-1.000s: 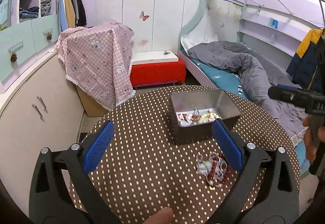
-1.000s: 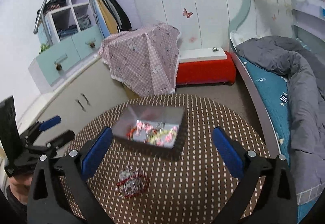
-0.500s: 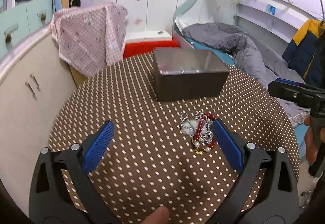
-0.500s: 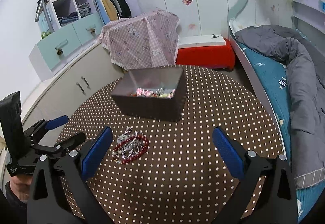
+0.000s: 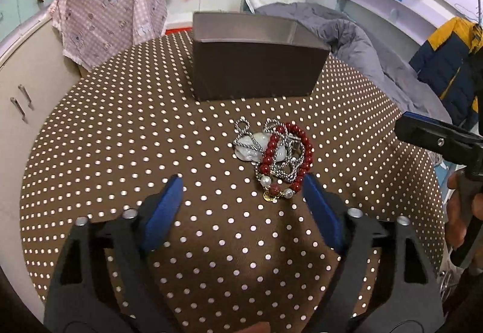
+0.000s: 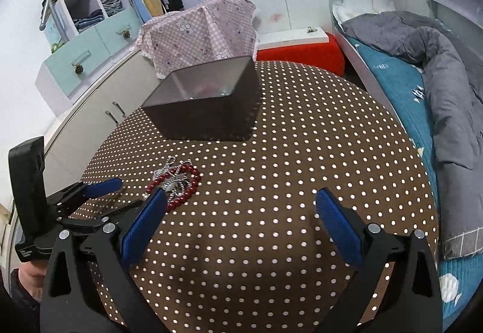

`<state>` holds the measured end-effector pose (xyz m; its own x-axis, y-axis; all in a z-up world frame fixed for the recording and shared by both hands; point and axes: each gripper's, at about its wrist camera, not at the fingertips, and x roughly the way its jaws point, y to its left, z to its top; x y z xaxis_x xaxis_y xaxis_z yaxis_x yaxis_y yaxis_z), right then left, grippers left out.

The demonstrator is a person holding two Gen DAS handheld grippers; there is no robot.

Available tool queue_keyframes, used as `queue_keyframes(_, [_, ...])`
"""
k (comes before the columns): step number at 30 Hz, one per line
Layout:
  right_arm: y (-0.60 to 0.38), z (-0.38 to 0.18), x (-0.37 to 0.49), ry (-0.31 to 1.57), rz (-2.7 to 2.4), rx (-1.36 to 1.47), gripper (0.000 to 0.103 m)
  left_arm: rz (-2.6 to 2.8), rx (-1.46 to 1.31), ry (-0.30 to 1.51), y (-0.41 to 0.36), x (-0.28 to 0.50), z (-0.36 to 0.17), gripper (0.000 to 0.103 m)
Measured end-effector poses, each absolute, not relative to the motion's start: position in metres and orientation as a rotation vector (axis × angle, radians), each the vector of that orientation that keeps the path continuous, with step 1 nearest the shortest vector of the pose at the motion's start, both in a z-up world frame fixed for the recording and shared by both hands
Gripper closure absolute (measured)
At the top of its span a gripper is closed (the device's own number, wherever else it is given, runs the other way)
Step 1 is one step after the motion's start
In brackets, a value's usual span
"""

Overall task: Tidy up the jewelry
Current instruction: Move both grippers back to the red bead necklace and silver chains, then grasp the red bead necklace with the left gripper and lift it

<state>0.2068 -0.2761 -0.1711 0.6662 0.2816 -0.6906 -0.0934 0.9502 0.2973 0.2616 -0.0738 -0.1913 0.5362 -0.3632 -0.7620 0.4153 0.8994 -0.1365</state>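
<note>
Blue-padded left tongs [image 5: 241, 197] hang over the table [image 5: 120, 137], jaws apart, just been narrowing, nothing between them yet; the bracelet tangle [image 5: 276, 152] sits mid-table before the tin box [image 5: 256, 73], probably its home; right tongs [image 6: 241, 212] wait wide open.

We find bare dotted cloth across the near half and right edge of the round table [image 6: 302, 170]. The metal box [image 6: 205, 109] blocks the far edge; the tangled bracelets [image 5: 277, 152] lie mid-table, just beyond our left gripper [image 5: 241, 191].
</note>
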Motion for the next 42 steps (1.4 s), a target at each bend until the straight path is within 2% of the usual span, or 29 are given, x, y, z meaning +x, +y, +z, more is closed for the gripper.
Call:
queue_keyframes(1, [-0.277, -0.172, 0.207, 0.818, 0.213, 0.248, 0.008, -0.47, 0.067, 0.902, -0.076, 0.264, -0.193, 0.039])
queue_keyframes(5, [-0.28, -0.176, 0.207, 0.825, 0.213, 0.261, 0.008, -0.489, 0.076, 0.904, -0.082, 0.265, -0.196, 0.052])
queue_keyframes(7, [-0.281, -0.178, 0.208, 0.829, 0.214, 0.262, 0.008, -0.521, 0.068, 0.907, -0.086, 0.267, -0.195, 0.07])
queue_keyframes(8, [-0.281, -0.178, 0.207, 0.83, 0.217, 0.266, 0.008, -0.533, 0.066, 0.908, -0.087, 0.266, -0.195, 0.073])
queue_keyframes(9, [-0.28, -0.179, 0.207, 0.831, 0.219, 0.266, 0.008, -0.544, 0.066, 0.91, -0.09, 0.268, -0.195, 0.082])
queue_keyframes(11, [-0.28, -0.18, 0.206, 0.834, 0.222, 0.266, 0.008, -0.561, 0.069, 0.915, -0.095, 0.269, -0.195, 0.091])
queue_keyframes(24, [-0.275, -0.179, 0.205, 0.832, 0.231, 0.276, 0.008, -0.61, 0.056, 0.832, -0.089, 0.256, -0.171, 0.095])
queue_keyframes(35, [-0.248, -0.174, 0.205, 0.831, 0.291, 0.236, 0.008, -0.631, 0.009, 0.687, -0.067, 0.24, -0.117, 0.095])
queue_keyframes(42, [-0.215, -0.181, 0.208, 0.855, 0.388, 0.158, 0.008, -0.559, -0.003, 0.681, -0.041, 0.236, -0.119, 0.095])
